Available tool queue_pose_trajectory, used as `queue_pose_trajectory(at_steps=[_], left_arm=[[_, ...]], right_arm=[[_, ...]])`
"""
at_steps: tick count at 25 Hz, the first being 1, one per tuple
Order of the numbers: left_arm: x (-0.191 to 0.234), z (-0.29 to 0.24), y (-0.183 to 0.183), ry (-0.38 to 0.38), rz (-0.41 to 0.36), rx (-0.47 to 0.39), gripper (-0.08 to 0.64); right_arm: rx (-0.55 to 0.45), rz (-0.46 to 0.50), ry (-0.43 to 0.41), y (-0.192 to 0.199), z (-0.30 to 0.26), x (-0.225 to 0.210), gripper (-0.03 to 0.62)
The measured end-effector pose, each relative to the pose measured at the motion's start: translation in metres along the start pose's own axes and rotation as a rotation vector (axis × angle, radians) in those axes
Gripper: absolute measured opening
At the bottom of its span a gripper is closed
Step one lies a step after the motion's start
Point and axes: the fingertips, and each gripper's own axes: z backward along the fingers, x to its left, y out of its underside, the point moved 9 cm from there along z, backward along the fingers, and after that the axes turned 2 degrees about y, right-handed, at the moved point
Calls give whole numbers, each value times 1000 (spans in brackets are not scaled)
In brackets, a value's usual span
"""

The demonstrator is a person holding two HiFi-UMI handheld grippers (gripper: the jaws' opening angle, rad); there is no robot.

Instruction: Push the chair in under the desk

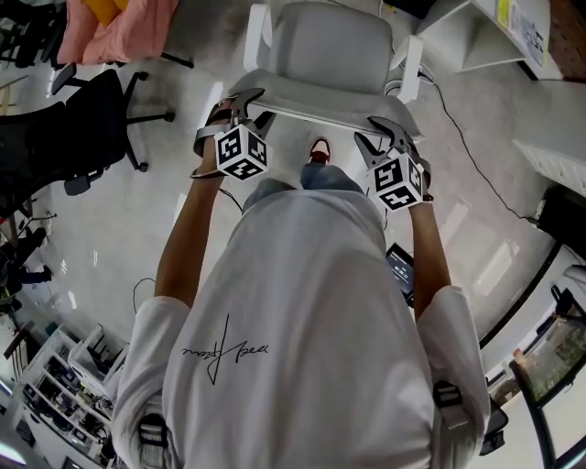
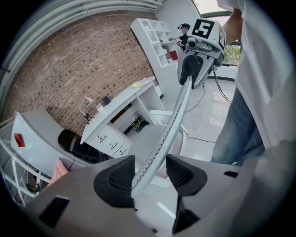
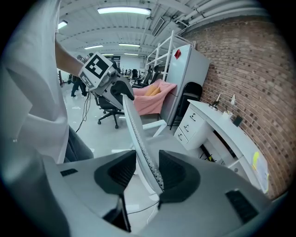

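Observation:
A white office chair (image 1: 334,46) stands in front of me, and I am behind its mesh backrest (image 1: 320,99). My left gripper (image 1: 240,103) straddles the left end of the backrest's top rim, and my right gripper (image 1: 389,130) straddles the right end. In the left gripper view the rim (image 2: 173,120) runs between the open jaws of the left gripper (image 2: 150,173), with a gap on one side. In the right gripper view the rim (image 3: 136,134) lies against one pad of the right gripper (image 3: 147,173), clear of the other. The white desk (image 2: 125,99) (image 3: 222,125) stands beyond the chair, against a brick wall.
A black office chair (image 1: 92,128) stands at the left, with pink cloth (image 1: 119,27) behind it. A cable (image 1: 476,156) trails over the floor at the right. A drawer unit (image 2: 108,141) sits under the desk, and a black chair (image 3: 187,99) and white shelving (image 2: 159,39) flank it.

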Motion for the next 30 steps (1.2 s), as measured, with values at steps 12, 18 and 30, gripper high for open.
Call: queue_pose_trajectory(at_steps=[12, 18, 30], left_arm=[[6, -8, -7, -20, -12, 15, 209], [6, -9, -6, -26, -38, -10, 210], [13, -14, -7, -6, -59, -8, 212]], right_arm=[[-1, -18, -3, 0, -1, -10, 170], [19, -33, -17, -2, -1, -11, 170], [17, -3, 24, 0, 0, -1, 158]])
